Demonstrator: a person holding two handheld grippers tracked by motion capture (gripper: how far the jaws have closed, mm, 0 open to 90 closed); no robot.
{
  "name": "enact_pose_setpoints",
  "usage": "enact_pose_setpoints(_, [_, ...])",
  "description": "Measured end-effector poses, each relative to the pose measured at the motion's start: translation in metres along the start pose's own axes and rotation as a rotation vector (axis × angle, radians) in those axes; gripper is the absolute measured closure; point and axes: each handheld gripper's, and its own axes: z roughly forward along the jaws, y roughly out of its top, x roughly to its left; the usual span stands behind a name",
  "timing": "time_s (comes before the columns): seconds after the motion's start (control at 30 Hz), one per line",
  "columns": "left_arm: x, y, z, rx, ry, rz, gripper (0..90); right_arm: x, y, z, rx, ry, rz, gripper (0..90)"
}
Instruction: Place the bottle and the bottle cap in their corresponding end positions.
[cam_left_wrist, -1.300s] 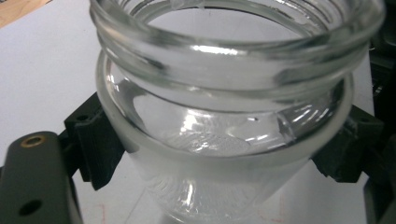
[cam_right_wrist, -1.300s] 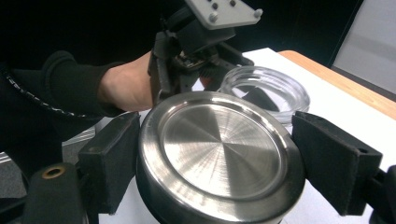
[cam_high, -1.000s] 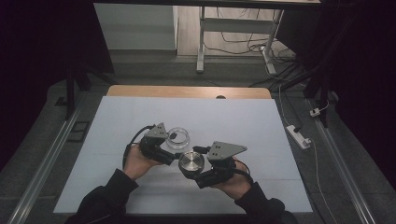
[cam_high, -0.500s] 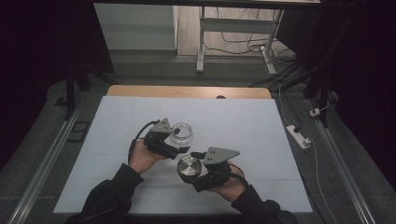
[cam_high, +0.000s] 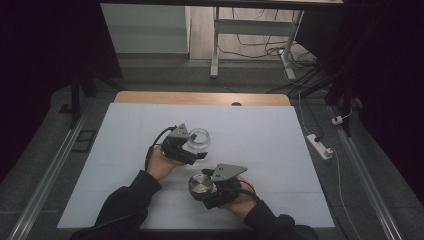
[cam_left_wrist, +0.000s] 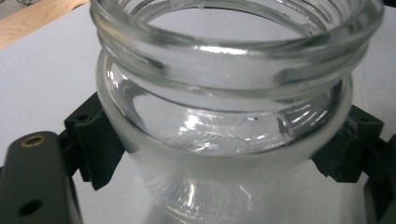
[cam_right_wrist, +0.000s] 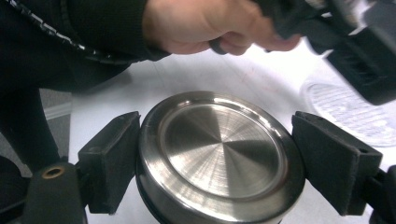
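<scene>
A clear glass jar (cam_high: 199, 138) with a threaded open mouth stands upright between the jaws of my left gripper (cam_high: 196, 146), which is shut on its sides. In the left gripper view the jar (cam_left_wrist: 224, 116) is close up, with both black pads (cam_left_wrist: 95, 144) pressed against its wall. My right gripper (cam_high: 201, 186) is shut on a round brushed-metal lid (cam_high: 201, 183), held flat and low over the table, nearer the person than the jar. In the right gripper view the lid (cam_right_wrist: 219, 149) lies between the pads (cam_right_wrist: 112, 158), with the other hand (cam_right_wrist: 205, 23) beyond it.
A white sheet (cam_high: 280, 150) covers the table, with a strip of bare wood (cam_high: 200, 97) at its far edge. On the floor to the right lies a power strip (cam_high: 320, 146). A metal frame leg (cam_high: 215, 50) stands beyond the table.
The left gripper has carried the jar a little right and farther away. The right gripper has sunk with the lid toward the near edge, so lid and jar are now farther apart.
</scene>
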Motion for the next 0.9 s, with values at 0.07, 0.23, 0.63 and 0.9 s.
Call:
enact_pose_setpoints(0.07, [0.001,-0.001,0.005,0.004,0.001,0.002,15.6,0.000,-0.003,0.005,0.015,-0.001,-0.002,17.6])
enact_pose_setpoints(0.23, [0.004,-0.004,0.016,0.012,0.006,0.003,15.6,-0.001,-0.009,0.016,0.047,0.003,-0.001,17.6])
enact_pose_setpoints(0.63, [0.009,-0.015,0.029,0.033,0.017,-0.014,15.5,-0.002,-0.018,0.029,0.104,-0.018,-0.012,17.4])
enact_pose_setpoints(0.9, [0.011,-0.017,0.028,0.034,0.008,-0.010,15.2,-0.004,-0.025,0.033,0.175,-0.036,-0.043,17.1])
